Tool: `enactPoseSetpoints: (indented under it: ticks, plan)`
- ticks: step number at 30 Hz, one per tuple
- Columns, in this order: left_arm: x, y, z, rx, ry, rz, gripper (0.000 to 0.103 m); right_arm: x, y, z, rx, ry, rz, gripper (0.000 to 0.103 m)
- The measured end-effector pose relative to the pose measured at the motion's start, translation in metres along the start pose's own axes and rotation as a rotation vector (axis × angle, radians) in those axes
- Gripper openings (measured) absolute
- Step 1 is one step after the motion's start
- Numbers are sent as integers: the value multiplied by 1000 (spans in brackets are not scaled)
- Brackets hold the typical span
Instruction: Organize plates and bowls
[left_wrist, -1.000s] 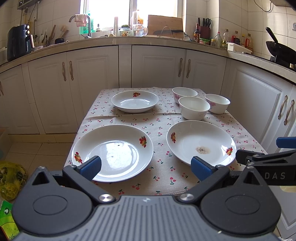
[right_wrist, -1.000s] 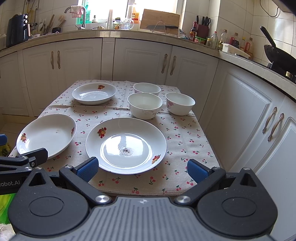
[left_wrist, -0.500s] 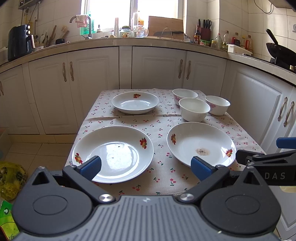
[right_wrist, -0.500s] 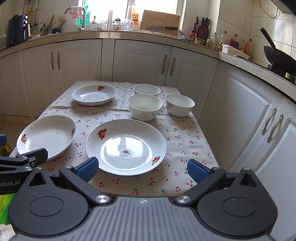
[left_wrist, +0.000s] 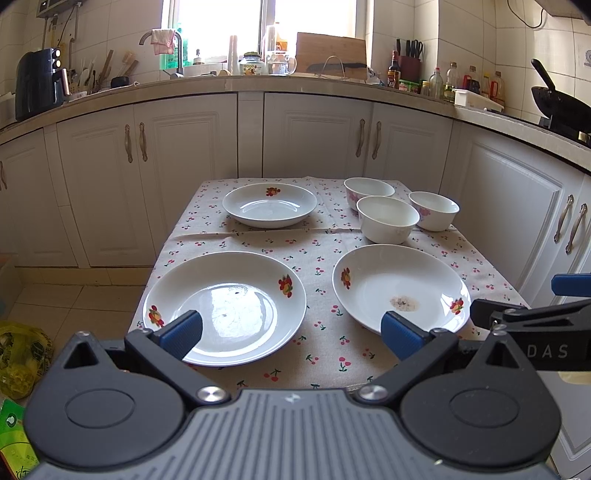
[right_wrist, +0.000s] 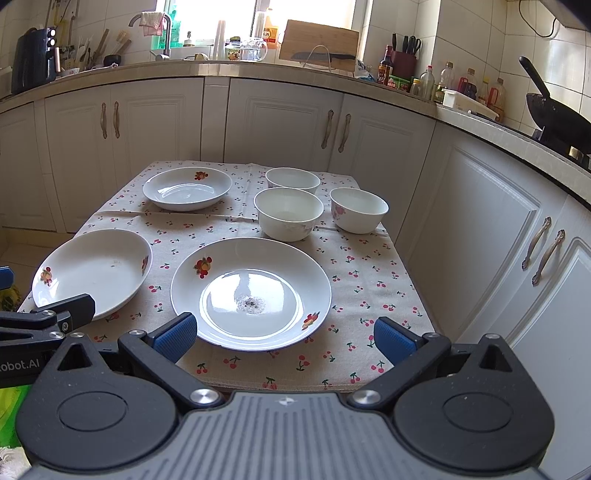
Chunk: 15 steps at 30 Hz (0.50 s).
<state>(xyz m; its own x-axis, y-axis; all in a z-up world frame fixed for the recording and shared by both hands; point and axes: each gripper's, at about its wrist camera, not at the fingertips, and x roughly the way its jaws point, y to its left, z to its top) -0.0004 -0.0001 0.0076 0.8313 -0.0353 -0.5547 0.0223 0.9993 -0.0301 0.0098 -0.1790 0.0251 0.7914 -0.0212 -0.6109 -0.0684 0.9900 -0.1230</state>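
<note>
Plates: three are being shown spread on the cloth (left_wrist: 325, 258), a left plate (left_wrist: 225, 306) at lower left, a soiled plate (right_wrist: 251, 291) at lower centre of the right view, a far plate (left_wrist: 269, 205) at upper centre.
Bowls: three (right_wrist: 289, 213) are being kept clustered at upper right, unstacked.
Left gripper (left_wrist: 291, 332): being held wide and empty at the near table edge, framing the gap between the two near plates.
Right gripper (right_wrist: 284, 334): being held wide, empty, lined up on the soiled plate, probably for a rim grasp.
Progress: nothing is being stacked yet.
</note>
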Motion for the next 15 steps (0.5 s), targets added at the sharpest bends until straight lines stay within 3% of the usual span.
enactPoseSetpoints:
  ticks: [15]
  plan:
    - [-3, 1, 3, -5, -6, -7, 102, 1, 1, 0, -4, 1, -5, 103]
